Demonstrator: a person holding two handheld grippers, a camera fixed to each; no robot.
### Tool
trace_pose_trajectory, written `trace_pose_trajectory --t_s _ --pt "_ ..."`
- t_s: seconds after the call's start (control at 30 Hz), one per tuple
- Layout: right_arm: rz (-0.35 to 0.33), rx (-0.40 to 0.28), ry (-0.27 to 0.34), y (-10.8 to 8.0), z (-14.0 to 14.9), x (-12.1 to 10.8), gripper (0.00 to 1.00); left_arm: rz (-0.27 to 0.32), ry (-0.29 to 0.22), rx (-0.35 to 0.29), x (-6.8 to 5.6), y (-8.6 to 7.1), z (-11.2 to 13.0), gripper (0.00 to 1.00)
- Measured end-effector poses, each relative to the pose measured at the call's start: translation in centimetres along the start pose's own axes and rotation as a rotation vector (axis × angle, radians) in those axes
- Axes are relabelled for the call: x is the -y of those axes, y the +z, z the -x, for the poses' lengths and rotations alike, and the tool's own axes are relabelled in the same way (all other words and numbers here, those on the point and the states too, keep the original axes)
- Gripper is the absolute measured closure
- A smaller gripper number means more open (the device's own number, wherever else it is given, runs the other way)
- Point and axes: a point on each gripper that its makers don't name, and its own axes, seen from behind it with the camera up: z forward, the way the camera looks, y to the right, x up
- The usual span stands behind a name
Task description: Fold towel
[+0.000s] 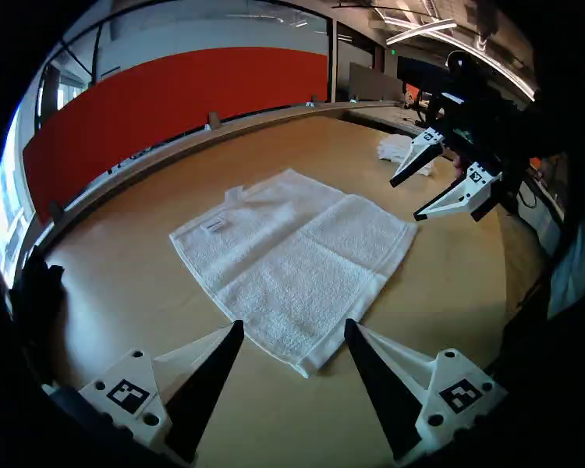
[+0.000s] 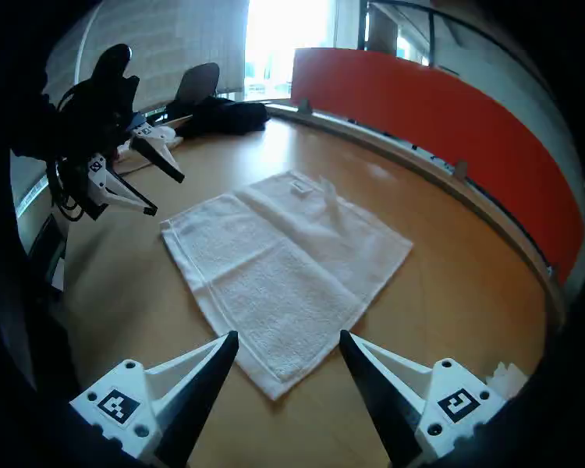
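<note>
I am looking out over a light wooden table (image 1: 464,288) that is stretching away under bright ceiling strip lights (image 1: 425,30). A long red panel (image 1: 175,101) is running along its far edge, with small grey brackets (image 1: 214,120) standing at intervals along the rail in front of it. A crumpled white cloth (image 1: 396,146) is lying near the far end of the table. In the right gripper view a dark heap of fabric (image 2: 224,115) is resting by the table's far edge, a dark chair (image 2: 198,81) is standing just behind it, and a window (image 2: 285,43) is glaring with daylight beyond.
</note>
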Motion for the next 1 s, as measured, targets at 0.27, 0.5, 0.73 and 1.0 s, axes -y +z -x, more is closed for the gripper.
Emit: trace_pose_trajectory --t_s 0.27,0.5,0.73,1.0 --pt "-0.019 0.045 -0.016 1.1 1.9 0.3 0.00 0.013 0.012 0.054 -0.5 1.4 2.4 0.04" --pt "-0.032 0.084 -0.019 1.5 3.6 0.3 0.00 0.011 -0.001 0.094 -0.7 2.0 4.1 0.05" --pt "-0.042 0.094 -0.011 1.5 4.5 0.4 0.00 0.017 -0.003 0.120 -1.1 2.4 5.1 0.04" --pt "-0.058 0.083 0.008 1.6 4.6 0.9 0.07 0.005 -0.006 0.122 -1.1 2.6 5.3 0.04"
